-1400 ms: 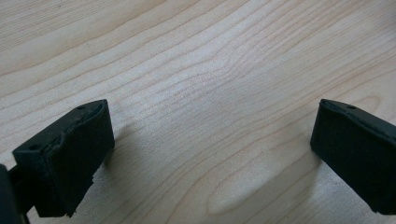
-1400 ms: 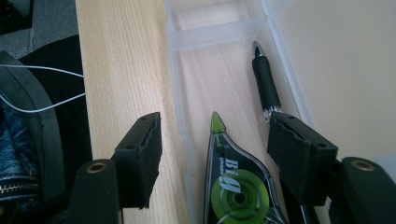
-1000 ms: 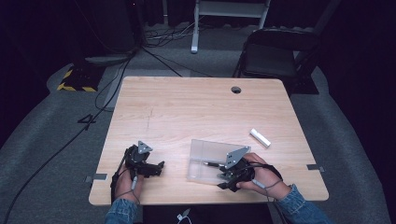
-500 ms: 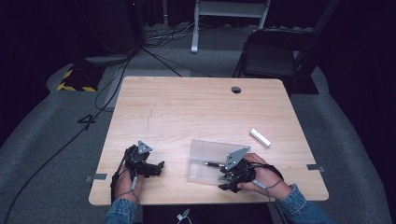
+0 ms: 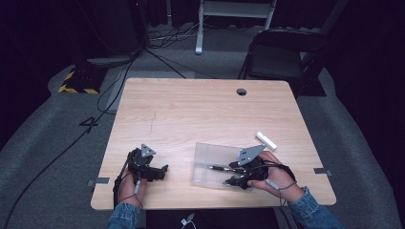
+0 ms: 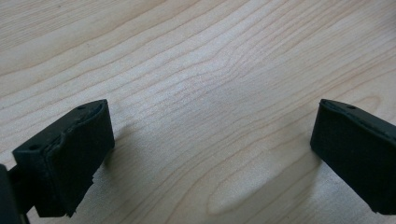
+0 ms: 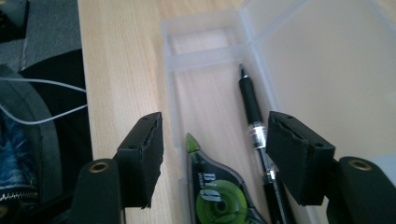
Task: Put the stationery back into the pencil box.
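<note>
A clear plastic case [image 5: 215, 162] is lying open near the table's near edge, right of centre, holding a black pen [image 7: 254, 122] and a green correction tape dispenser [image 7: 218, 193] side by side. The right gripper [image 5: 237, 175] is hovering over the case's near side, its jaws standing apart on either side of the dispenser and pen, gripping nothing. A small white cylinder [image 5: 266, 140] is lying just beyond the case to the right. The left gripper [image 5: 155, 171] is resting at the near left of the table [image 5: 191, 109], jaws spread wide over bare wood. The pale wooden table is sitting on grey carpet in a dark room; its far half is lying open, with a cable hole [image 5: 241, 91] near the far edge. A folding chair [image 5: 279, 59] is standing beyond the far right corner.
</note>
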Tool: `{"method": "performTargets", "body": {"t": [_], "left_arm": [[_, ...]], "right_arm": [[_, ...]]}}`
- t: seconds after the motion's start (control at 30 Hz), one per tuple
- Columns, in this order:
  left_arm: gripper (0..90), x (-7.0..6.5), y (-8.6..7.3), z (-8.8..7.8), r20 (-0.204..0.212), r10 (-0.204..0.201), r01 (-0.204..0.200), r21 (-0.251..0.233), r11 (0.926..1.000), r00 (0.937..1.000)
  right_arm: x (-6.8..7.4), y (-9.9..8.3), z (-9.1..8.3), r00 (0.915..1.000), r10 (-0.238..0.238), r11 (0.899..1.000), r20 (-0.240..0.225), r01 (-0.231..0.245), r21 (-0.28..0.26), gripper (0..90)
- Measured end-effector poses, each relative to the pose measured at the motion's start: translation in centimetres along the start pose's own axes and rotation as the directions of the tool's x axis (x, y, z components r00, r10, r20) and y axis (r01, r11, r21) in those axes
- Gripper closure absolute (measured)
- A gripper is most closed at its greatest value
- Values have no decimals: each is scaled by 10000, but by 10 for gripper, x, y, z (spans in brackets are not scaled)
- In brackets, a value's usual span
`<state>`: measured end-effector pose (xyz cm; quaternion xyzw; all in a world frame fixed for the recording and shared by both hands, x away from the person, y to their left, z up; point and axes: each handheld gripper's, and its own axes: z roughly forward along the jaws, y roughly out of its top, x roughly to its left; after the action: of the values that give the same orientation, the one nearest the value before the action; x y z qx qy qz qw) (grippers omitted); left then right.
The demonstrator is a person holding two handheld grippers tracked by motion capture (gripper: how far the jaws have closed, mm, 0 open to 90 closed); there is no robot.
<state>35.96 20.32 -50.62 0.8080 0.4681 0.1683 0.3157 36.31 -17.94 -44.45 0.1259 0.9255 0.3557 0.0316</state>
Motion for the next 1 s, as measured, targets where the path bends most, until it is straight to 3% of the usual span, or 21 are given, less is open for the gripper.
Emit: {"method": "performTargets", "body": {"t": [0.23,0.53,0.83,1.0], "left_arm": [[0,0,0,0,0,1,-1,3,10000,10000],[0,0,0,0,1,2,-2,3,10000,10000],[0,0,0,0,1,5,-5,2,10000,10000],[0,0,0,0,1,-8,8,2,10000,10000]], "right_arm": [[-7,-1,-14,9973,550,9977,482,-530,-424,376],[-23,-9,-35,9807,1451,9880,1311,-1364,-728,387],[-43,-27,-56,9382,2612,9642,2273,-2425,-1070,426],[-53,-36,-67,9063,3048,9511,2929,-2736,-1434,441]]}}
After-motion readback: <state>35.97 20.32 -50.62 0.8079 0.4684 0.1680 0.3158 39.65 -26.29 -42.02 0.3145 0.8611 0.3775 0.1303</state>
